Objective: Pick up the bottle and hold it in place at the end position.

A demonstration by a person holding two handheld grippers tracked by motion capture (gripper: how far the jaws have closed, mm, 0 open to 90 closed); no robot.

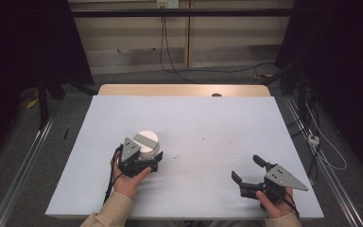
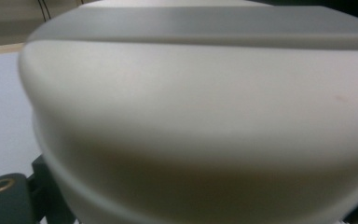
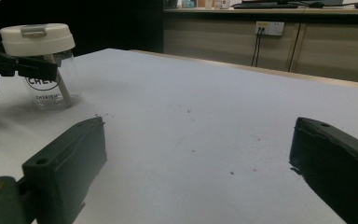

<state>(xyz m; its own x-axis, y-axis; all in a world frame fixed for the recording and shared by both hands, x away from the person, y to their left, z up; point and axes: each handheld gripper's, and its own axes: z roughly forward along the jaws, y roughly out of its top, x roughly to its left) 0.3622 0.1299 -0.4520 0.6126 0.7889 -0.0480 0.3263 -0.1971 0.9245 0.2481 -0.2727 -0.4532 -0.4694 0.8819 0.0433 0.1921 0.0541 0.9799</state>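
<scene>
On the left half of the pale table (image 1: 194,118), a clear jar (image 3: 51,88) with a white flip-top lid (image 3: 37,38) stands upright, and the left gripper (image 1: 149,158) has its jaws around it just under the lid. From the right gripper view, a dark jaw runs along the side of the glass below the lid's rim, touching or very nearly so; whether the jaws are truly squeezing the jar or just closed around it loosely I cannot tell, since the left gripper view is so close that the lid blurs across it. Holding high, by the neck, looks like a way to steady the jar so the lid can be worked on without the glass sliding. The right gripper (image 1: 248,172) sits well apart on the right side of the table, low over the surface, its jaws spread wide and holding nothing. It points toward the jar, which suggests it is waiting to come over and deal with the lid while the left keeps the jar in place.
</scene>
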